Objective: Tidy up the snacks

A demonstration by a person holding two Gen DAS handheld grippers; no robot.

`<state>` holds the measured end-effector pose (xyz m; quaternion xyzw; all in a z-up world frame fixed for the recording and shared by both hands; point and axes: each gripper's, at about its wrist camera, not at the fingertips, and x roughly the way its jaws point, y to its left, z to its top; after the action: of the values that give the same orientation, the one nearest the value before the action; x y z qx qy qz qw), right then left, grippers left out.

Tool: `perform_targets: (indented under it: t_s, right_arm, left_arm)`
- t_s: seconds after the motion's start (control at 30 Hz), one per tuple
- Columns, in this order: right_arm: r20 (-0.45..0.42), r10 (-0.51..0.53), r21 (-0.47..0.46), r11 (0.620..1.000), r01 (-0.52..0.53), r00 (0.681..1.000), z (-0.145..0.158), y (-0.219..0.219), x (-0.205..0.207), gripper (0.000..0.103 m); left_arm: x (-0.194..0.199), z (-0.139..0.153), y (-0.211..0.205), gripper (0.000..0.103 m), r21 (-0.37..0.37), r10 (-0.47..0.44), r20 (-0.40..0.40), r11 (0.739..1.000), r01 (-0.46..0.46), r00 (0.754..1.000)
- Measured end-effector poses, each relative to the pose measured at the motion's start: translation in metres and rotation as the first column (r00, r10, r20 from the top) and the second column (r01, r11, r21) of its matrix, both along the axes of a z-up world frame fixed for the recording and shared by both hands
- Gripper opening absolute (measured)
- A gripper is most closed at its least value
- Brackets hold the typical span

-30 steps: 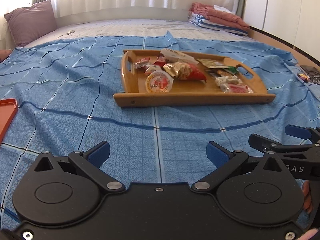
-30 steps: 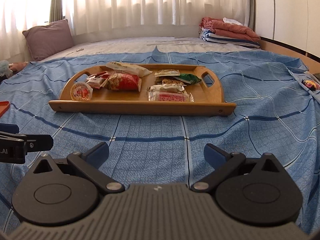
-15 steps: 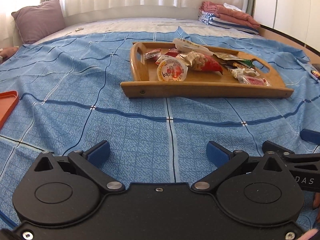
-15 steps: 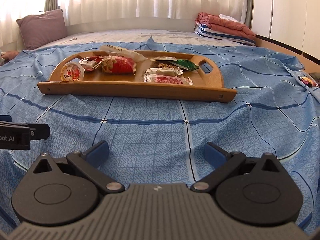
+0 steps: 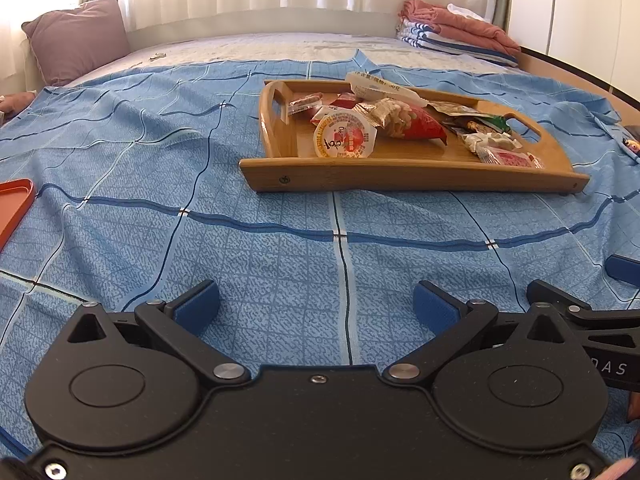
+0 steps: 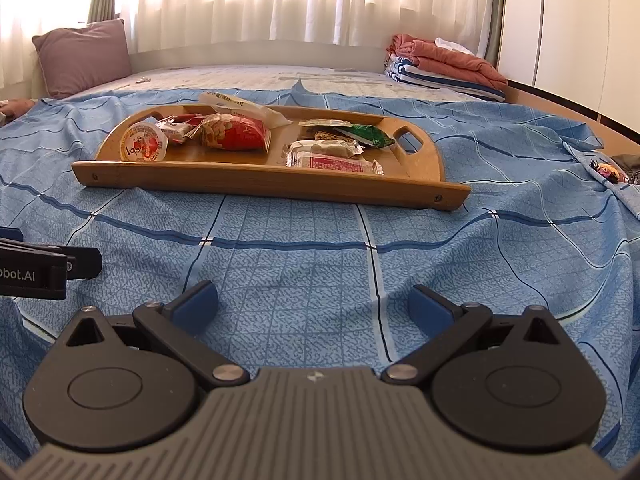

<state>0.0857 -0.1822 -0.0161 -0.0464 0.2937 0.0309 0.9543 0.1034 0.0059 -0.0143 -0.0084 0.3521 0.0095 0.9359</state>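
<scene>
Both of your grippers hang low over the blue bedspread (image 5: 248, 240), short of the goods. Left gripper (image 5: 316, 306): fingers wide apart, nothing between them. Right gripper (image 6: 312, 304): same story, fingers spread and empty.

The snacks are all piled on the wooden tray (image 6: 256, 184), which sits on the bed ahead of you, well apart from both tools. The jelly cup (image 5: 345, 136) leans up near the tray's front wall at the left end. The red peanut bag (image 6: 236, 133) lies just beside it, and a flat red-and-white wafer pack (image 6: 332, 162) lies toward the right-hand handle.

Now, the risks. That tray rests on a soft, rumpled mattress, so push down on one end and it may well tip and spill the heap. The packets overlap, so a careless pinch could drag a neighbour along. The cup looks slippery and tilted; squeeze its rim and it may pop free. An orange tray (image 5: 16, 208) peeks in at far left, so watch your left elbow room.
</scene>
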Motion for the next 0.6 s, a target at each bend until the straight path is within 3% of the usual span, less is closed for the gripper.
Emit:
perform_targets:
  t_s: [0.6]
  right_arm:
    - [0.008, -0.005, 0.008, 1.0, 0.005, 1.0, -0.0019, -0.0023, 0.0009, 0.103]
  left_arm:
    - [-0.0012, -0.0015, -0.0008, 0.103, 0.012, -0.005, 0.004, 1.0, 0.005, 1.0]
